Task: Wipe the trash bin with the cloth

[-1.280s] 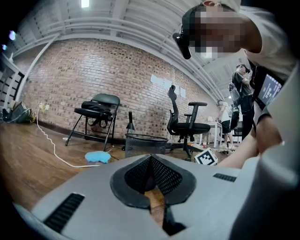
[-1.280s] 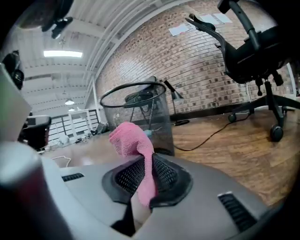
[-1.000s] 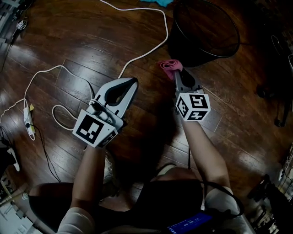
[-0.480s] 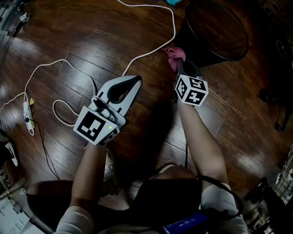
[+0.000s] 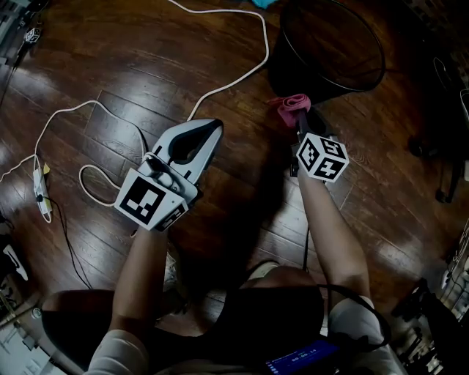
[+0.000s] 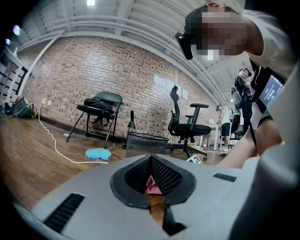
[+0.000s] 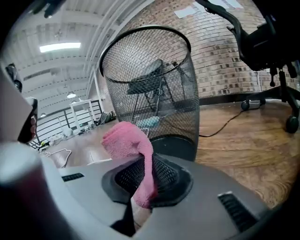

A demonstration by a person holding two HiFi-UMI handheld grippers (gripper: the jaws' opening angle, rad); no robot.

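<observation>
starting at the far left of the head view, a small white plug strip [image 5: 38,192] lies on the dark wooden floor [image 5: 110,44]. a long white cable [image 5: 238,82] winds over the boards from that side, makes a loop, and runs up toward the top edge. next comes the left gripper [image 5: 215,127], held low over the floor and pointing up and to the right. its two fingers are pressed together at the tips and hold nothing. in the left gripper view the black pads meet in a point, and a small bit of pink shows through the hole behind them. a blue thing [image 5: 260,3] lies on the floor at the very top of the head view. to the right of the left gripper, well apart from it, is the right gripper [image 5: 302,121]. its fingers are squeezed tight on the pink cloth [image 5: 292,105]. the cloth sticks out past the tips in a soft lump, and in the right gripper view one end hangs down between the pads. the cloth is just beside the lower side of the trash bin [image 5: 326,55], but i cannot tell if it touches it. the bin is black wire mesh with a round open rim. it stands upright on the floor at the top right, right in front of the right gripper.
</observation>
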